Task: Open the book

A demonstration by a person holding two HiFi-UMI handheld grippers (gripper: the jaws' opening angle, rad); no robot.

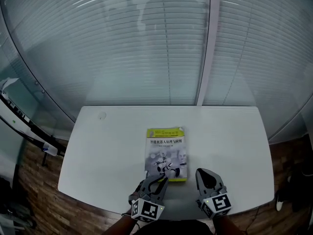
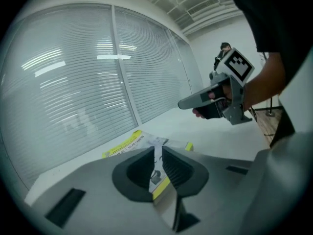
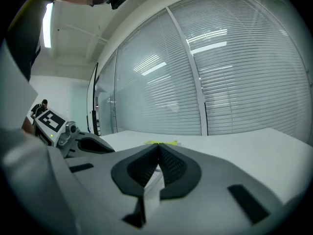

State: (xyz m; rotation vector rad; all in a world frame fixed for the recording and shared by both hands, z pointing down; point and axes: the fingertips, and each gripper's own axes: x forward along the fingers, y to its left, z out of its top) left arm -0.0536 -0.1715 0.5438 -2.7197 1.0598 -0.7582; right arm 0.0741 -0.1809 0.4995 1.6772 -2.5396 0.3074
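The book lay closed by the middle of the table's front edge: yellow-green band above, robot picture below. Your left gripper held its jaws narrowly apart over the book's near edge; your right gripper had its jaws pressed together.

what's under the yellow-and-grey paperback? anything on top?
The yellow-and-grey paperback book lies closed on the white table; the patch beneath is covered. Nothing rests on its cover. The left gripper overlaps its near corner in the head view, contact unclear.
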